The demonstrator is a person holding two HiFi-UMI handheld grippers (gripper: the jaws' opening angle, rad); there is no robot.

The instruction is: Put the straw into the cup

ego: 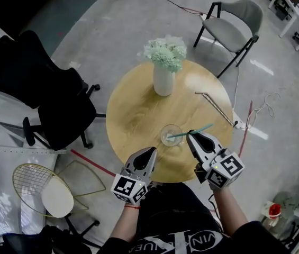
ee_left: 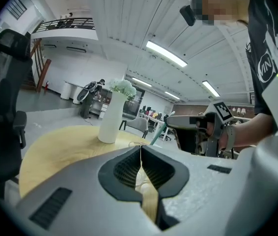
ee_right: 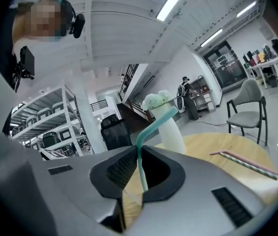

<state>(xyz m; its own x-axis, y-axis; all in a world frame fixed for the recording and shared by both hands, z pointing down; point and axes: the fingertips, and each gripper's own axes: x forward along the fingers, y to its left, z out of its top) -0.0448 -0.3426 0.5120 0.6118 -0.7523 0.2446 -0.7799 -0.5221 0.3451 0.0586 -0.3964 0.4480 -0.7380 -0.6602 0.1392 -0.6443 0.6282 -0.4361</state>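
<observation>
A clear glass cup (ego: pixel 171 135) stands near the front of the round wooden table (ego: pixel 133 110). My right gripper (ego: pixel 191 135) is just to the right of the cup and is shut on a teal straw (ego: pixel 191 131). The straw slants leftward, and its lower end reaches into the cup's mouth. In the right gripper view the teal straw (ee_right: pixel 148 132) rises bent from between the shut jaws of the right gripper (ee_right: pixel 138 149). My left gripper (ego: pixel 152 150) hovers at the table's front edge, left of and below the cup. The left gripper (ee_left: pixel 140 149) is shut with nothing in it.
A white vase (ego: pixel 163 78) of pale flowers stands at the back of the table. Two spare straws (ego: pixel 215 107) lie on the table's right side. A black office chair (ego: pixel 48 99) is to the left, a grey chair (ego: pixel 234 28) beyond, and a wire chair (ego: pixel 48 189) at the lower left.
</observation>
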